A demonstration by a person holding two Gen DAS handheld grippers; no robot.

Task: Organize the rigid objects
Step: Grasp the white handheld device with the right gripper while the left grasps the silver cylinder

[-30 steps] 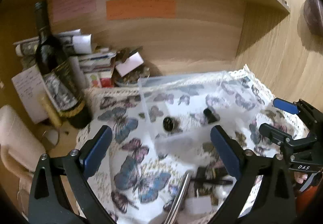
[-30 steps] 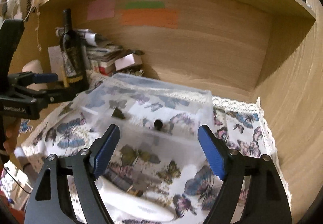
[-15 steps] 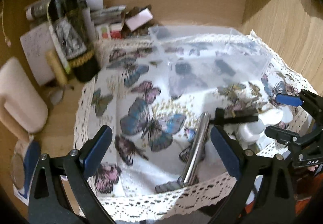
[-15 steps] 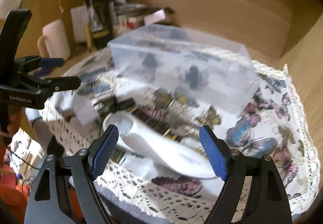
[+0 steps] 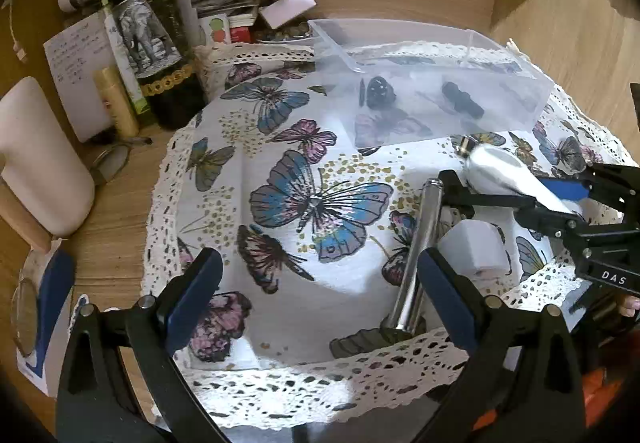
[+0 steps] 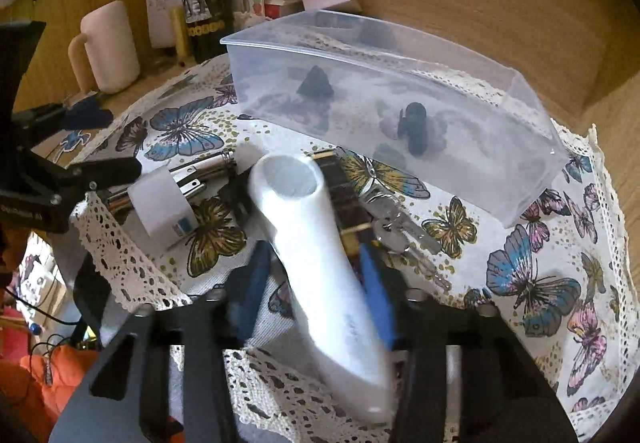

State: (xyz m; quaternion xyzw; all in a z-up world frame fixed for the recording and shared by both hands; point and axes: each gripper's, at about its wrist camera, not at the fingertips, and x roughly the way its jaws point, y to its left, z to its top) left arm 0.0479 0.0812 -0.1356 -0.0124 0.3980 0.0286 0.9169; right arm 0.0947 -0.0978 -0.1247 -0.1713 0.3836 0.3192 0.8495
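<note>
A clear plastic box stands on the butterfly cloth and holds two small dark objects. My right gripper is shut on a white handheld device, its blue pads pressing its sides near the cloth's front edge; the device also shows in the left wrist view. My left gripper is open and empty above the cloth. A metal rod, a white plug adapter, a dark bar and keys lie on the cloth.
A wine bottle, a cream mug, papers and small boxes stand at the back left on the wooden desk. Glasses lie beside the bottle. Wooden walls close in behind and at the right.
Both grippers pulled back and tilted down toward the cloth's near edge. My right gripper closed on the white device, which earlier lay free between its open fingers.
</note>
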